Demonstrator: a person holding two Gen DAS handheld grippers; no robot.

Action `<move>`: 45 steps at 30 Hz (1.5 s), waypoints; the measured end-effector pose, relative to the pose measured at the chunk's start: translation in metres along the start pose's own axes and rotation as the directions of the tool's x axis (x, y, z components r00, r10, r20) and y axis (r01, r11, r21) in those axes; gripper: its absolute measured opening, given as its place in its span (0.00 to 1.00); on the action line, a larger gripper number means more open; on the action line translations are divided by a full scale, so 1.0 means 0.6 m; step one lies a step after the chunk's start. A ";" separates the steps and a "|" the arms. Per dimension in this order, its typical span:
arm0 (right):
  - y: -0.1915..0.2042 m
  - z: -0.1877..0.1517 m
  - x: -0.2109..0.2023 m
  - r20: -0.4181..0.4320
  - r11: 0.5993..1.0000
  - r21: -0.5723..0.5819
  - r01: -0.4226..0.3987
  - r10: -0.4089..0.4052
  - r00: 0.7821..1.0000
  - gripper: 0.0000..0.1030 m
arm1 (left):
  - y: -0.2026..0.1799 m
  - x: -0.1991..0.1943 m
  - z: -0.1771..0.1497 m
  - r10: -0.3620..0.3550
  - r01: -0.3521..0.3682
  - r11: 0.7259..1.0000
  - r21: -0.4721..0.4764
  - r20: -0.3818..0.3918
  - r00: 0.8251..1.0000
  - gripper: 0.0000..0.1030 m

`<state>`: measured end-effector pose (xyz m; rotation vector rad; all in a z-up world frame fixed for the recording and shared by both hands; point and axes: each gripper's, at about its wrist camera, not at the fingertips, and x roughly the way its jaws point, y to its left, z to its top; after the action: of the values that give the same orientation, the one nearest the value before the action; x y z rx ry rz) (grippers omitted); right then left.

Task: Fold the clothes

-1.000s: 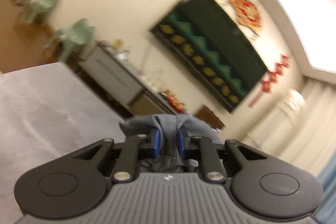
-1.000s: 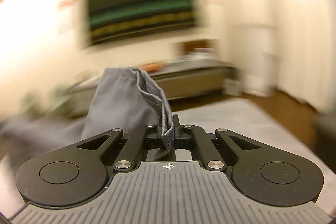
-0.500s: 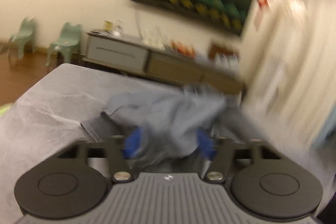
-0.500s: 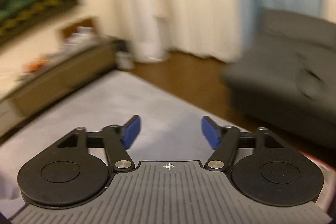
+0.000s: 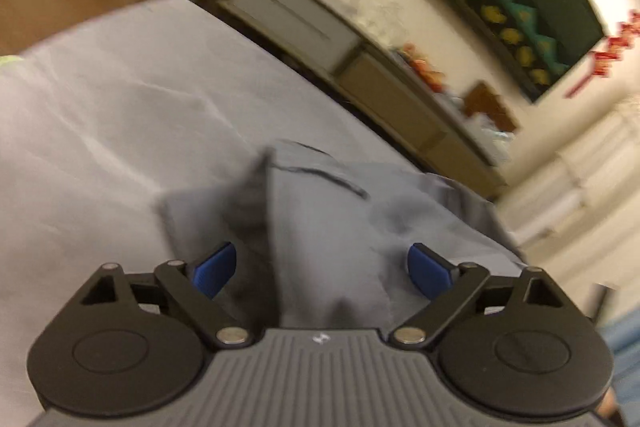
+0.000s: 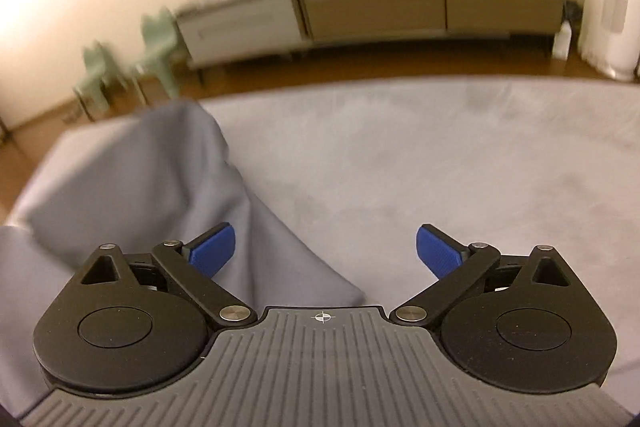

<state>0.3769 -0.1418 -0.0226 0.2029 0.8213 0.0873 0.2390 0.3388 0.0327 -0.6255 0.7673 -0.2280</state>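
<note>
Garment (image 5: 320,227) bunched between left gripper (image 5: 325,269) jaws, opening, ungripped; right gripper (image 6: 326,251) opening, empty, cloth leftward.

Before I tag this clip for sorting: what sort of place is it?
Most likely a home living room: a long low sideboard with glasses on top stands against the wall, small green chairs beside it, and a grey garment lies on a grey-covered table.

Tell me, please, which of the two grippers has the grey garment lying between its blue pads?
The left gripper: grey garment fills its opening gap. The right gripper frames mostly bare table.
</note>
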 end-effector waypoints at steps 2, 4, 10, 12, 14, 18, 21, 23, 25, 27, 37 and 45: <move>0.013 0.000 0.038 -0.026 0.999 0.003 -0.045 0.045 0.999 0.92 | -0.012 0.007 -0.004 -0.066 0.066 0.998 0.023 -0.012 0.998 0.87; 0.033 0.002 0.054 -0.025 0.991 -0.014 -0.132 0.132 0.991 0.90 | -0.032 0.021 -0.012 -0.139 0.142 0.988 0.058 -0.052 0.989 0.48; 0.079 0.023 0.094 -0.134 0.961 -0.024 -0.276 0.270 0.953 0.11 | -0.113 0.075 -0.065 -0.095 0.124 0.951 0.284 -0.114 0.989 0.06; 0.080 0.041 0.076 -0.115 0.958 -0.014 -0.287 0.284 0.952 0.02 | -0.127 0.058 -0.075 -0.110 0.126 0.939 0.321 -0.070 0.992 0.04; 0.069 0.065 0.015 0.000 0.951 0.026 -0.309 0.309 0.951 0.01 | -0.132 0.011 -0.076 -0.187 0.171 0.933 0.318 0.020 0.982 0.04; 0.038 0.087 -0.231 0.388 0.937 -0.014 -0.348 0.326 0.862 0.00 | -0.129 -0.101 -0.086 -0.398 0.323 0.885 0.335 0.186 0.898 0.04; 0.028 0.056 -0.405 0.566 0.955 -0.125 -0.267 0.290 0.772 0.00 | -0.143 -0.136 -0.114 -0.514 0.418 0.782 0.463 0.098 0.852 0.05; 0.031 0.020 -0.412 0.482 0.967 -0.177 -0.185 0.249 0.840 0.00 | -0.172 -0.118 -0.146 -0.484 0.407 0.720 0.562 -0.015 0.875 0.07; 0.033 -0.013 -0.384 0.360 0.971 -0.220 -0.096 0.172 0.917 0.13 | -0.200 -0.089 -0.180 -0.429 0.401 0.673 0.621 -0.114 0.896 0.24; 0.025 -0.029 -0.325 0.262 0.976 -0.215 -0.030 0.088 0.961 0.52 | -0.224 -0.050 -0.207 -0.335 0.354 0.685 0.637 -0.156 0.929 0.36; 0.064 0.047 -0.043 0.024 0.974 -0.202 -0.103 0.110 0.994 0.97 | -0.125 -0.069 -0.115 -0.300 0.272 0.928 0.255 0.076 0.951 1.00; 0.109 0.047 0.111 -0.208 0.923 -0.194 -0.332 0.293 0.933 0.22 | -0.075 0.089 -0.053 -0.101 0.104 0.994 0.022 -0.101 0.990 0.34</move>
<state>0.4430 -0.0719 -0.0378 0.1108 0.9414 0.5060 0.2554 0.2667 0.0117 -0.6317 0.8272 -0.3658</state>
